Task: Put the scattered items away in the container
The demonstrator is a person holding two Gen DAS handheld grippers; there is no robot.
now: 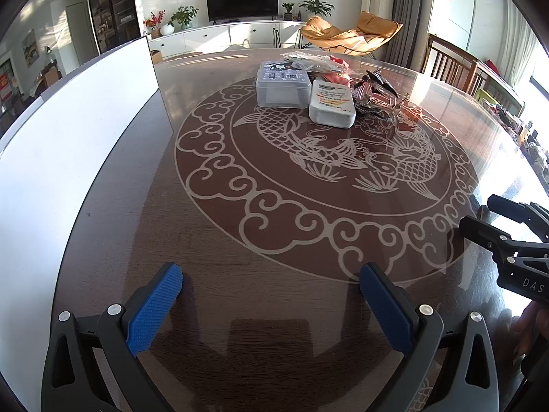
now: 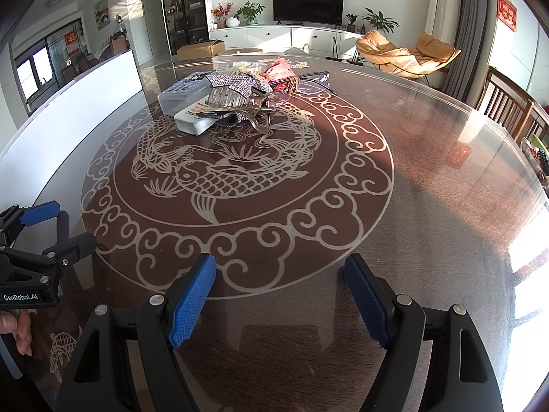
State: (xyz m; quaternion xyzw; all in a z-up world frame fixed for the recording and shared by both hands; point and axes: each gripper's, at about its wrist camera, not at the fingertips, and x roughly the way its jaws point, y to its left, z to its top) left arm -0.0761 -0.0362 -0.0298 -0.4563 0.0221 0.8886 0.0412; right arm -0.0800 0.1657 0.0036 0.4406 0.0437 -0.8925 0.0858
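Observation:
A heap of small items lies at the far middle of the round glass-topped table point(image 1: 274, 240): a clear plastic box point(image 1: 283, 84) with a printed lid, a white tube point(image 1: 332, 103) with orange print, clear and rhinestone hair claws point(image 1: 377, 99), and red and pink bits behind. In the right wrist view the box point(image 2: 180, 94), the tube point(image 2: 195, 122) and a rhinestone clip point(image 2: 236, 84) show. A tall white container wall point(image 1: 68, 130) stands at the left. My left gripper point(image 1: 271, 295) is open and empty, near the table's front. My right gripper point(image 2: 279, 288) is open and empty too.
The white wall also shows at the left in the right wrist view point(image 2: 85, 92). Wooden chairs point(image 1: 453, 65) stand at the right of the table. Small clutter point(image 2: 538, 158) sits at the table's right edge. The other gripper shows at each view's side point(image 1: 514, 240).

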